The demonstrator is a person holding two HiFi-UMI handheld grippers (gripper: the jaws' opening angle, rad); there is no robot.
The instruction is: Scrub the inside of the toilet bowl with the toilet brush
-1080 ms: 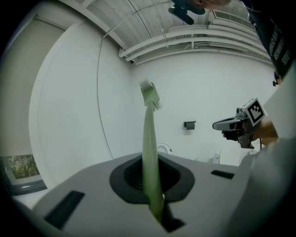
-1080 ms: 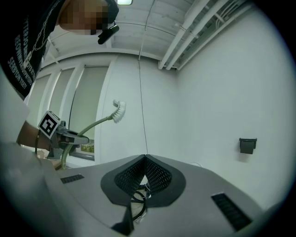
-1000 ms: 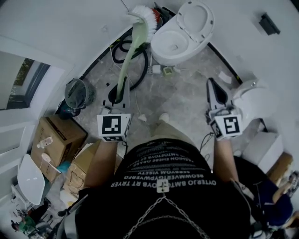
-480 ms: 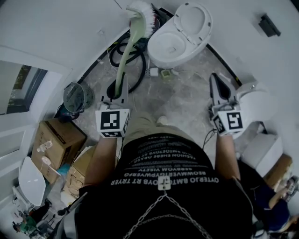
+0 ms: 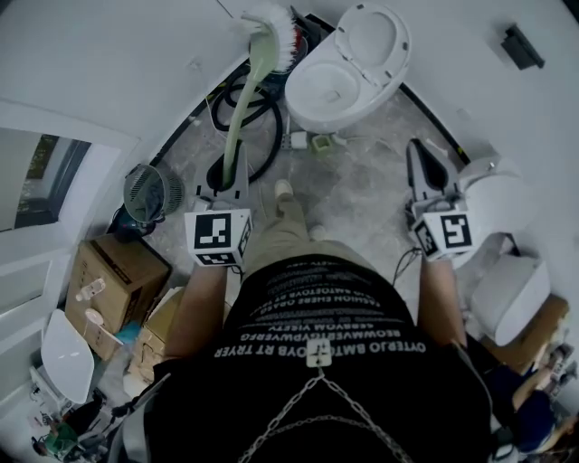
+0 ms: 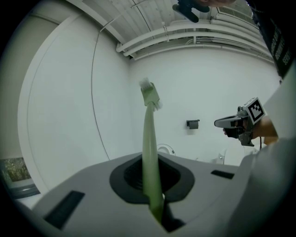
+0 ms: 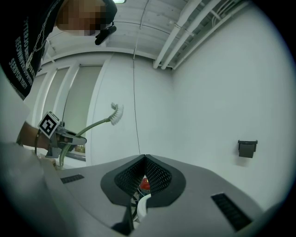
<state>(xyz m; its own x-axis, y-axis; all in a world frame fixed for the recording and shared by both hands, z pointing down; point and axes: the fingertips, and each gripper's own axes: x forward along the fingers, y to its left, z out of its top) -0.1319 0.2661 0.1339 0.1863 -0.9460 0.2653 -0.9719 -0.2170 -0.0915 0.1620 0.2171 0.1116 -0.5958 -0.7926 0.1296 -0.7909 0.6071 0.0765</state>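
In the head view, the white toilet [image 5: 336, 83] stands at the top centre with its lid up and the bowl open. My left gripper [image 5: 233, 165] is shut on the pale green handle of the toilet brush [image 5: 244, 90]. The brush points forward and up, and its white bristle head [image 5: 271, 23] is left of the bowl, near the wall and clear of the toilet. In the left gripper view the handle [image 6: 149, 152] runs up between the jaws. My right gripper [image 5: 419, 149] is shut on nothing, to the right of the toilet; its jaws meet in the right gripper view [image 7: 144, 159].
A black hose coil [image 5: 271, 136] lies on the floor left of the toilet. A small fan [image 5: 145, 190] and cardboard boxes [image 5: 113, 271] sit at the left. A white round fixture [image 5: 498, 203] is beside my right gripper. The person's foot [image 5: 283, 190] is on the floor between the grippers.
A foot has stepped forward toward the toilet. Both grippers have drifted slightly forward, the brush still held in the left one.
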